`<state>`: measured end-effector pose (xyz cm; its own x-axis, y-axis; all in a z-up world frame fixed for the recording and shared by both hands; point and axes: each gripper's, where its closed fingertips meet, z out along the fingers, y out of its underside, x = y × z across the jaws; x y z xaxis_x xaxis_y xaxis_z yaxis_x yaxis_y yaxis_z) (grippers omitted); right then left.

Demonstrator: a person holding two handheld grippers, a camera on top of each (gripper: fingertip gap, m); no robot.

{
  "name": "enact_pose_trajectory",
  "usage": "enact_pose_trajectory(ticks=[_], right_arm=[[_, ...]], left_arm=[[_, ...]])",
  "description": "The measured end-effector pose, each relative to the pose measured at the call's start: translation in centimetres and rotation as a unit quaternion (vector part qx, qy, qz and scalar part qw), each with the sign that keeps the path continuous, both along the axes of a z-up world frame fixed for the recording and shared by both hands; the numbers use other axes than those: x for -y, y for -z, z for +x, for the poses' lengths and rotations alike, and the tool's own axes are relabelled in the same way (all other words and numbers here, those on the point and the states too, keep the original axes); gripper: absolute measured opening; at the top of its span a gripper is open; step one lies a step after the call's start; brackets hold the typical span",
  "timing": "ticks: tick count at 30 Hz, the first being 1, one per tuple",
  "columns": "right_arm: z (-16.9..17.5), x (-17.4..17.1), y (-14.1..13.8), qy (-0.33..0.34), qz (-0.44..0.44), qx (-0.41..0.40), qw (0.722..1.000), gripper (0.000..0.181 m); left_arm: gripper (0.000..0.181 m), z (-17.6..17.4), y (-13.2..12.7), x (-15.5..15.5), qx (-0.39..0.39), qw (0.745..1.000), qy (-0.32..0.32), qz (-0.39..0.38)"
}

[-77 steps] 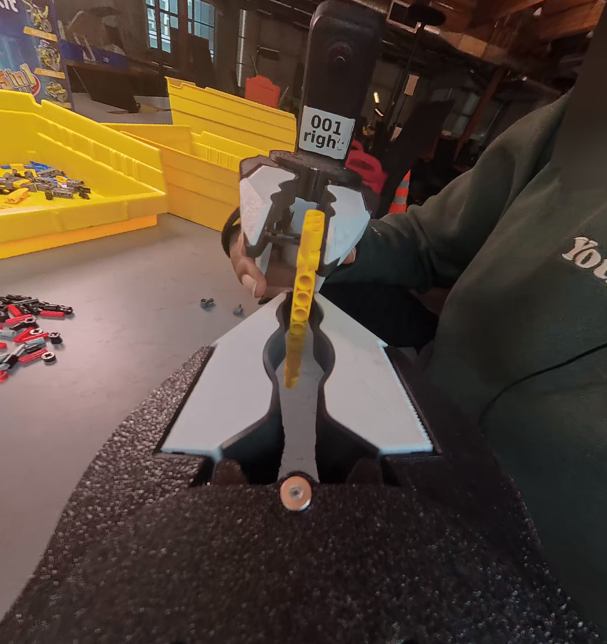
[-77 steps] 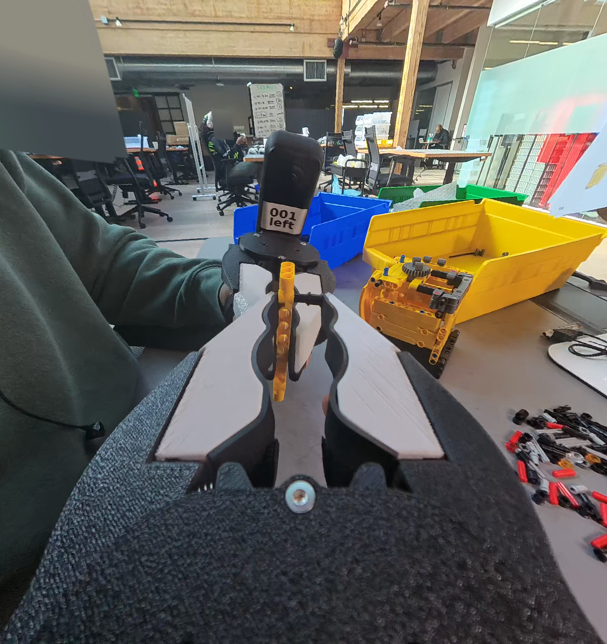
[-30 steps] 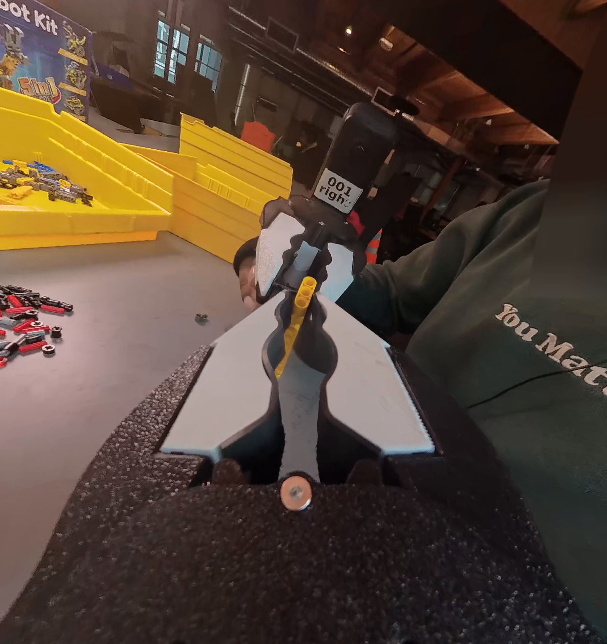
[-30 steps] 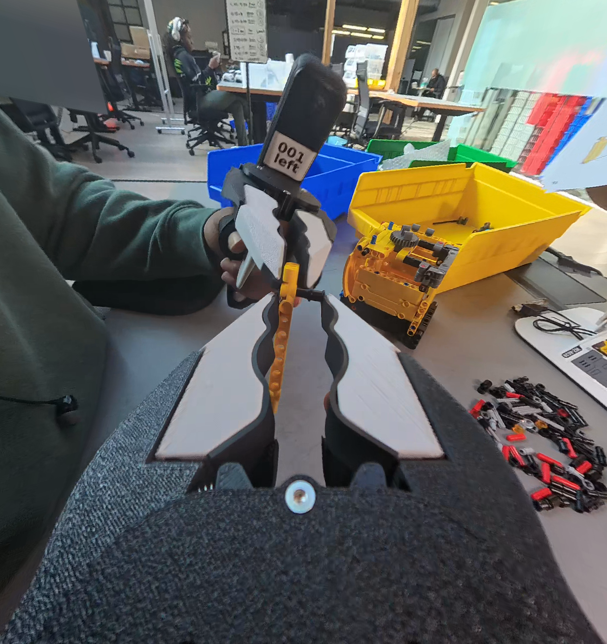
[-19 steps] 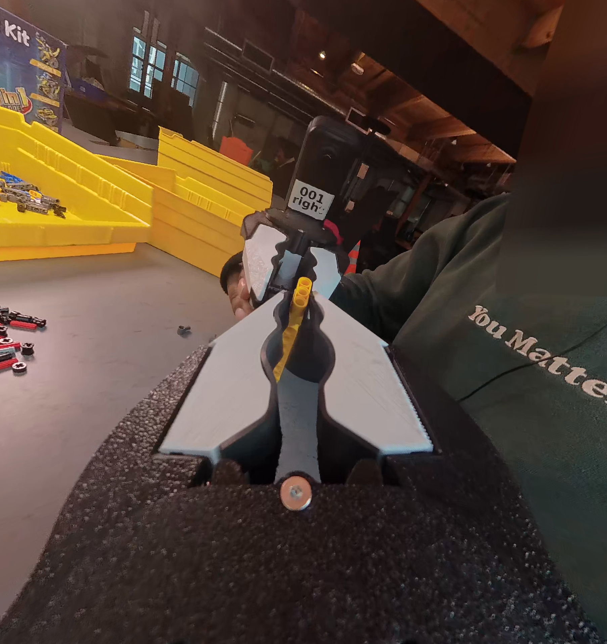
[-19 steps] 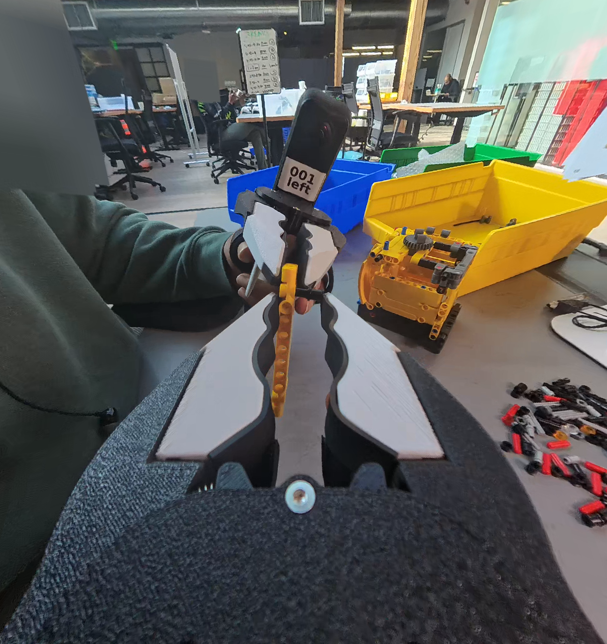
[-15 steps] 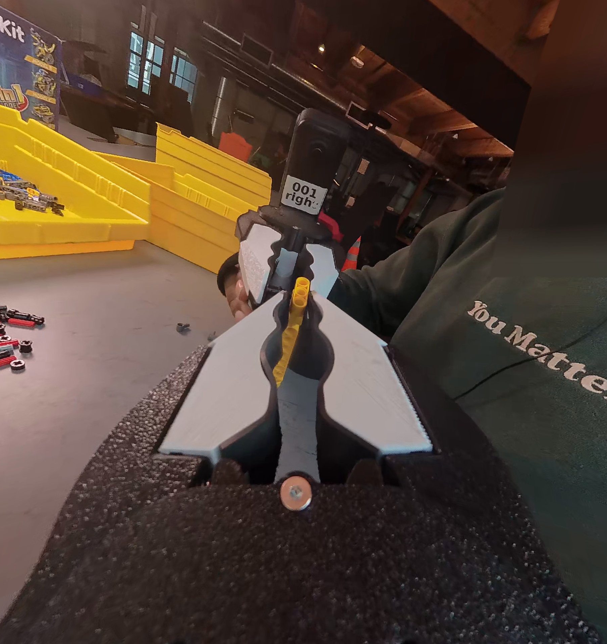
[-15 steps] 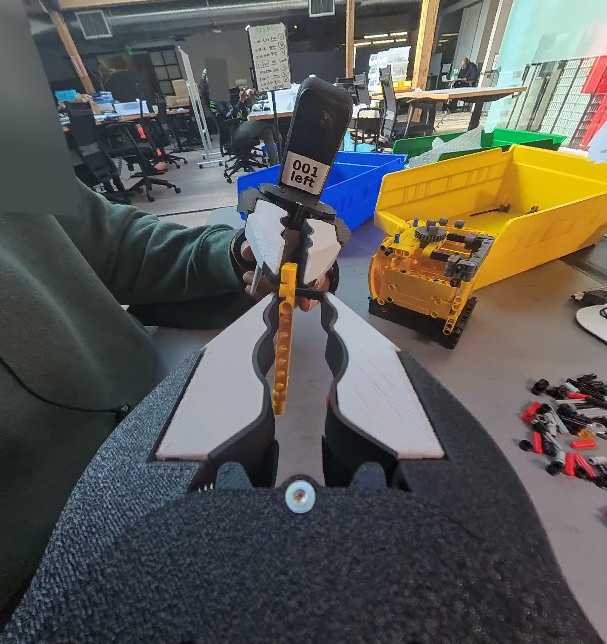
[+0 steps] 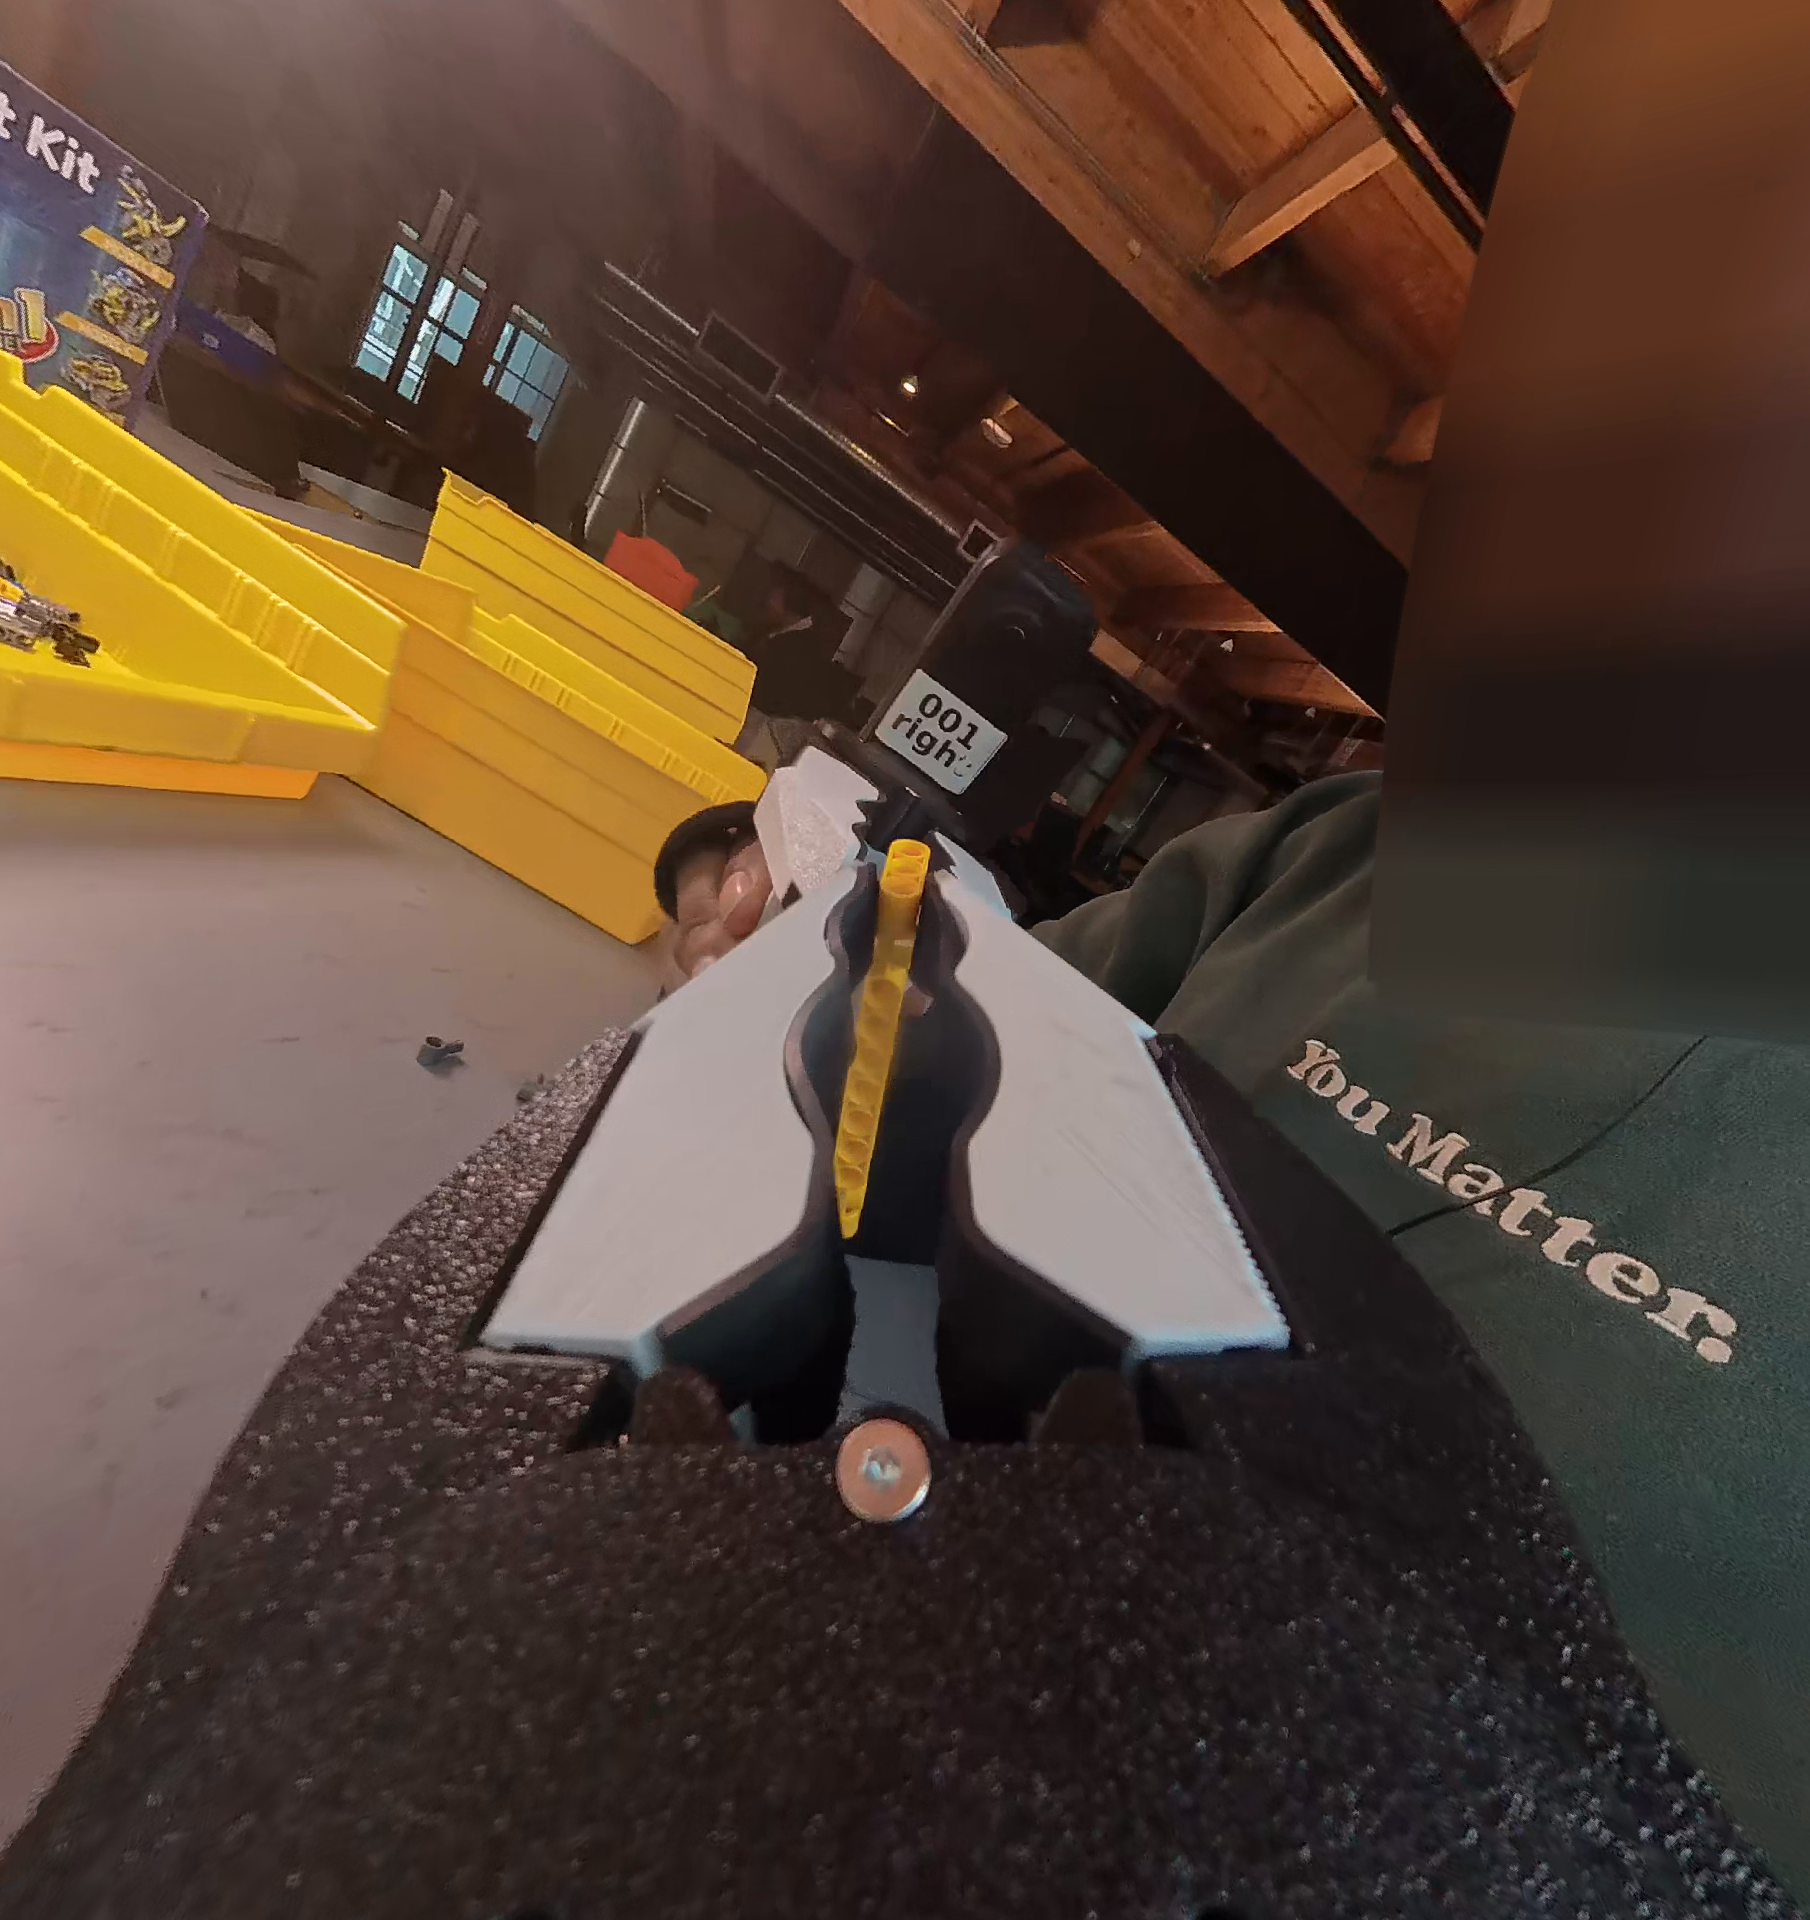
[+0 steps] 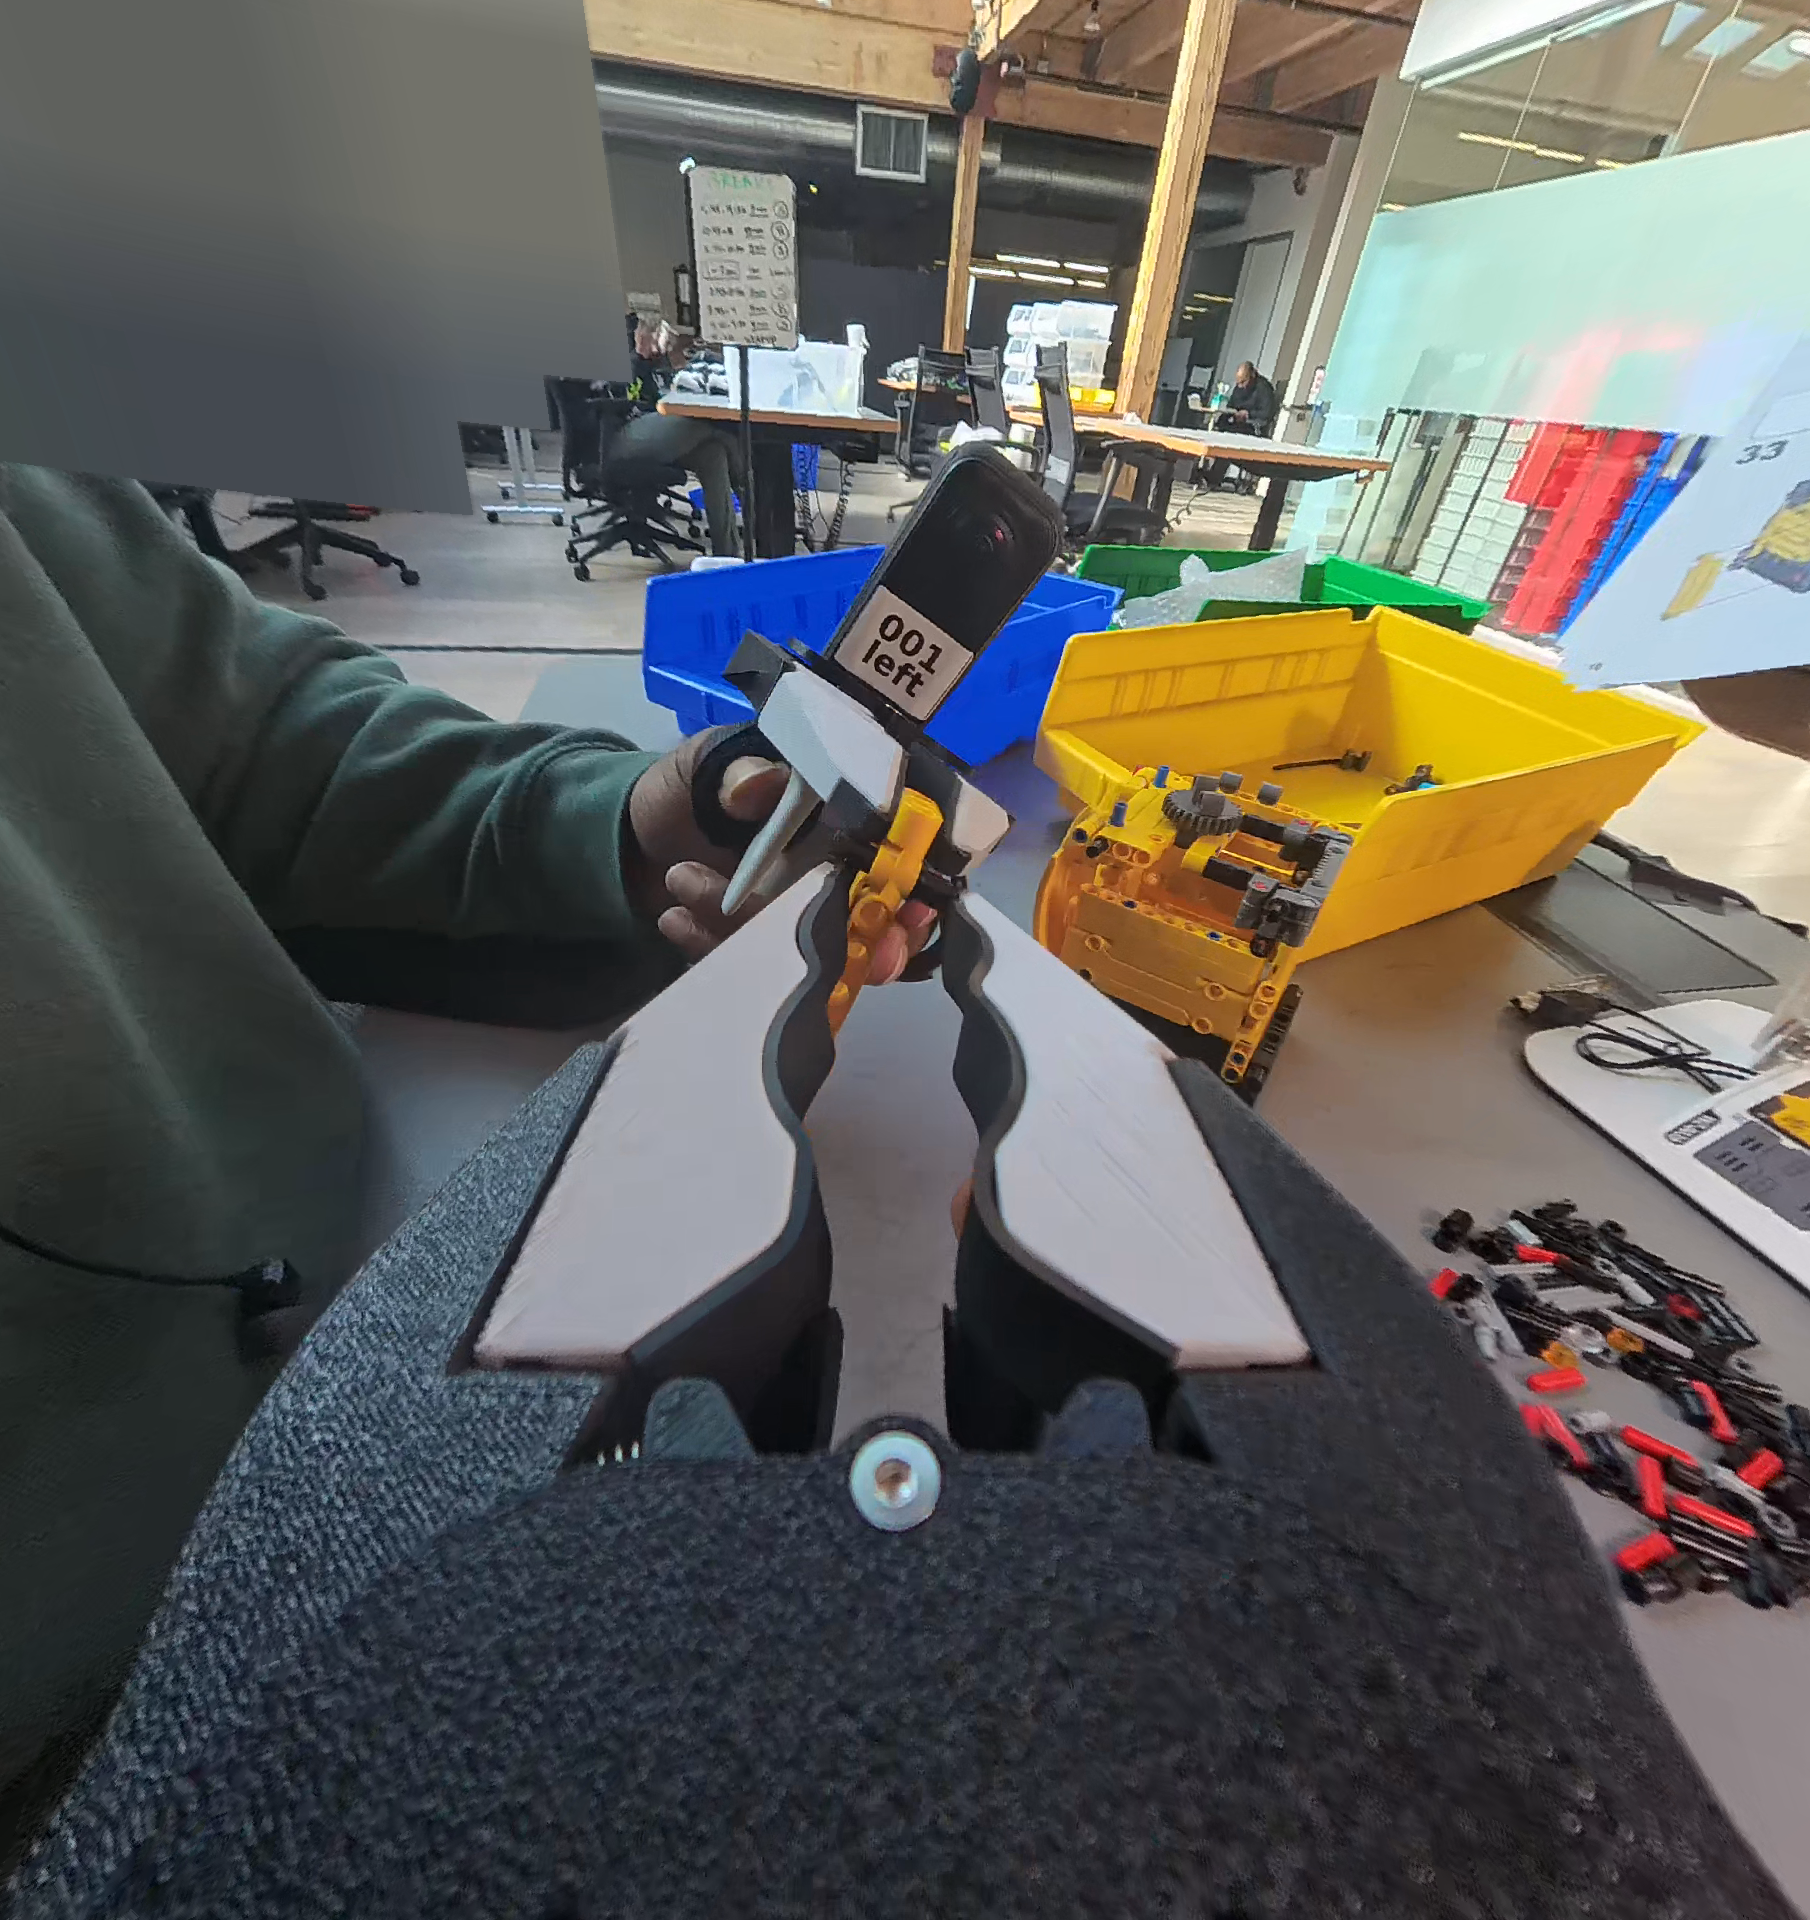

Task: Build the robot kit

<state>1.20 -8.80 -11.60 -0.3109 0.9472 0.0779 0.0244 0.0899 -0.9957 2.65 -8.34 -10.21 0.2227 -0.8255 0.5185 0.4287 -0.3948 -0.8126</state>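
A long yellow beam with holes (image 9: 870, 1060) is clamped between the fingers of my left gripper (image 9: 896, 883), which is shut on it; the beam runs back along the jaws. My right gripper (image 10: 893, 894) faces the left gripper (image 10: 890, 831) tip to tip above the table. Its fingertips close on the far end of the beam (image 10: 885, 873) and on a black pin (image 10: 937, 883) that sticks out of the beam's side. From the left wrist view the right gripper (image 9: 885, 831) sits just beyond the beam's end. A hand in a green sleeve holds each gripper.
A yellow toy vehicle model (image 10: 1171, 914) stands in front of a yellow bin (image 10: 1503, 790), with a blue bin (image 10: 714, 644) behind. A pile of small red and black parts (image 10: 1649, 1382) and instruction sheets (image 10: 1794, 1143) lie to the right. More yellow bins (image 9: 568, 748) and loose pins (image 9: 439, 1051) lie to the left. Only a small space, under 4 cm, lies between the two pairs of fingers. It is some 15 cm from my right tips to the yellow toy vehicle model (image 10: 1171, 914).
The left gripper has tilted over and the beam now leans away in the right wrist view, only its end at my right fingertips. Both grippers stay on the beam.
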Motion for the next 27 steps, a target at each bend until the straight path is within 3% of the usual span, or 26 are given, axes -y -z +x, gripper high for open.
enact_pose_trajectory(ticks=[6, 9, 12, 17, 21, 27], right_arm=[[-0.3, -0.5, 0.4, 0.038, 0.056, 0.002, 0.998, 0.017], [-0.4, -1.1, 2.0, 0.024, 0.031, 0.045, 0.998, 0.022], [0.5, -1.6, 2.4, 0.007, 0.04, 0.065, 0.997, 0.025], [0.7, -1.4, 4.4, -0.015, 0.074, 0.134, 0.988, 0.017], [1.0, -1.1, 7.9, -0.038, 0.094, 0.197, 0.975, 0.014], [2.2, -1.5, 10.2, -0.065, 0.102, 0.241, 0.963, 0.012]], left_arm=[[0.009, -0.2, 0.3, -0.1, -0.002, 1.0, 0.001, 0.001], [0.007, -0.3, 1.9, -0.7, -0.092, 0.995, -0.031, 0.012], [0.006, -0.9, 4.3, -1.4, -0.254, 0.963, -0.078, 0.036], [0.007, -0.4, 8.0, -0.8, -0.416, 0.906, -0.059, 0.046], [0.007, 0.4, 9.3, -0.7, -0.452, 0.889, -0.046, 0.05], [0.006, 1.7, 11.3, -1.2, -0.487, 0.872, -0.024, 0.052]])
